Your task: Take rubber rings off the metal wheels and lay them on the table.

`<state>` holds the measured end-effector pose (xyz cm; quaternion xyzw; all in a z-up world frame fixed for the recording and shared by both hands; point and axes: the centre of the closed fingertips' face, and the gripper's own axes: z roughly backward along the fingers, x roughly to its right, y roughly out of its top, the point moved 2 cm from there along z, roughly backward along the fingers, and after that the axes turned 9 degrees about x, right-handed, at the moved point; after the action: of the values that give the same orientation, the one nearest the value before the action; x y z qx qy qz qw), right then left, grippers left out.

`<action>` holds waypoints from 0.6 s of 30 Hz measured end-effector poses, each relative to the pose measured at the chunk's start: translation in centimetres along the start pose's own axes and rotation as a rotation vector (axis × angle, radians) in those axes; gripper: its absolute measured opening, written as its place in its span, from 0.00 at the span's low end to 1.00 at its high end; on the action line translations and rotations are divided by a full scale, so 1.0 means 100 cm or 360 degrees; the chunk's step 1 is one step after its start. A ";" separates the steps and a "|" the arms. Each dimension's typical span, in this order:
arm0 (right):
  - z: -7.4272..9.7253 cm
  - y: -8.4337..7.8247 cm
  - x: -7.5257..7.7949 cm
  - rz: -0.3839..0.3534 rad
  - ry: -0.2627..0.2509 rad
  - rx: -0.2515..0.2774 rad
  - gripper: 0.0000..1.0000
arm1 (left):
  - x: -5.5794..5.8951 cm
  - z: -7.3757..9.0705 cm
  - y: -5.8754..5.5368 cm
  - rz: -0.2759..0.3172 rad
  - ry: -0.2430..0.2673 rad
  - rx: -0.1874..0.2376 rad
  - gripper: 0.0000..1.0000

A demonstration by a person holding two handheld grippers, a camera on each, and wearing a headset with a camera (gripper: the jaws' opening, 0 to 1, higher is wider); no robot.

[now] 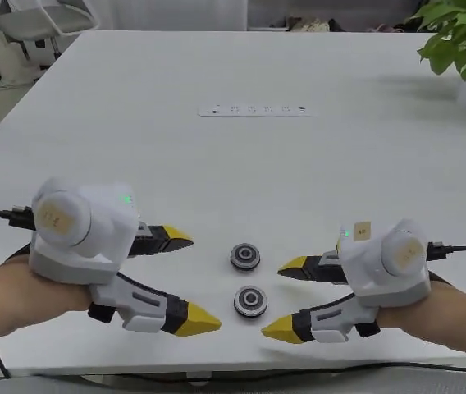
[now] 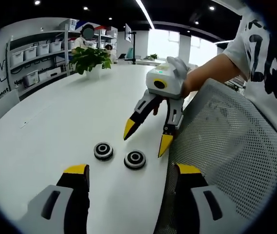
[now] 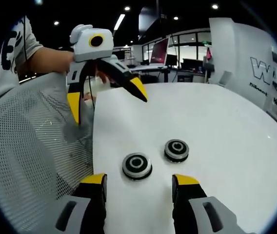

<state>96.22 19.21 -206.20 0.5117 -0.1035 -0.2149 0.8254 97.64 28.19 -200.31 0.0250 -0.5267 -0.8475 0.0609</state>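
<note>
Two small metal wheels with black rubber rings lie flat on the white table. One wheel is farther from me. The other wheel lies close to the front edge. My left gripper is open to their left, and my right gripper is open to their right; both point inward and touch nothing. In the left gripper view the wheels lie just beyond my open left gripper, with the right gripper behind them. The right gripper view shows both wheels ahead of my open right gripper.
A flush socket panel sits mid-table. A potted plant stands at the far right corner. A chair stands beyond the far left corner. A mesh chair back is beside the table's front edge.
</note>
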 end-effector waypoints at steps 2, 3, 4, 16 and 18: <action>-0.001 0.000 0.000 0.0008 0.0011 -0.0001 0.50 | 0.001 -0.003 -0.001 0.0001 -0.0014 -0.0007 0.68; -0.001 0.000 0.000 0.0009 0.0011 -0.0001 0.48 | 0.001 -0.004 -0.002 0.0000 -0.0020 -0.0011 0.68; -0.002 -0.001 0.000 0.0007 0.0011 -0.0003 0.47 | 0.001 -0.006 -0.003 0.0000 -0.0026 -0.0015 0.67; -0.007 -0.004 0.002 -0.0024 0.0031 0.0017 0.39 | -0.001 -0.023 -0.012 0.0009 -0.0095 -0.0057 0.57; -0.007 -0.003 0.001 -0.0037 0.0035 0.0032 0.38 | -0.001 -0.026 -0.014 0.0016 -0.0107 -0.0069 0.55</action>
<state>96.56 19.62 -206.77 0.5236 -0.0905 -0.2178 0.8187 97.87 26.50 -202.72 -0.0074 -0.5100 -0.8588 0.0479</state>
